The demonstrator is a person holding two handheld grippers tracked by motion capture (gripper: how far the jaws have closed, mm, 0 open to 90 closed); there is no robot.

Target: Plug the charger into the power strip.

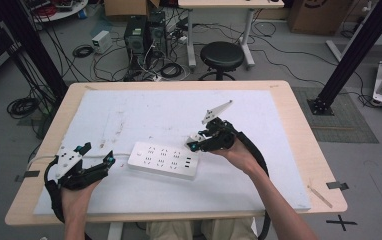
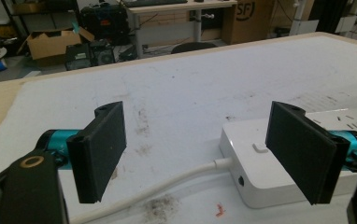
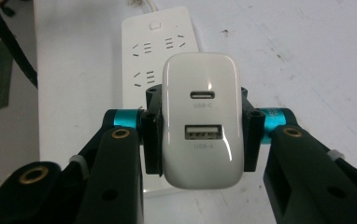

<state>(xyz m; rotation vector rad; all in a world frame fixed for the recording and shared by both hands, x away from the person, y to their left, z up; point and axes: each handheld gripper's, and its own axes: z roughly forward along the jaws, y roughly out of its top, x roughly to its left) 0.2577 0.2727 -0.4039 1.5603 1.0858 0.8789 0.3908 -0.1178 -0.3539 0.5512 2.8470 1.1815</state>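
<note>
A white power strip lies flat in the middle of the white mat, its cable running off to the left. My right gripper hovers just above the strip's right end, shut on a white USB charger whose two ports face the camera. Below the charger lies the strip with its sockets. My left gripper rests at the strip's left end, open. Its jaws stand wide apart in the left gripper view, with the strip's end beside the right jaw and nothing gripped.
A white foam mat covers most of the wooden table. Beyond the far edge stand a black stool, computer cases and tangled floor cables. Black frame posts rise at both back corners.
</note>
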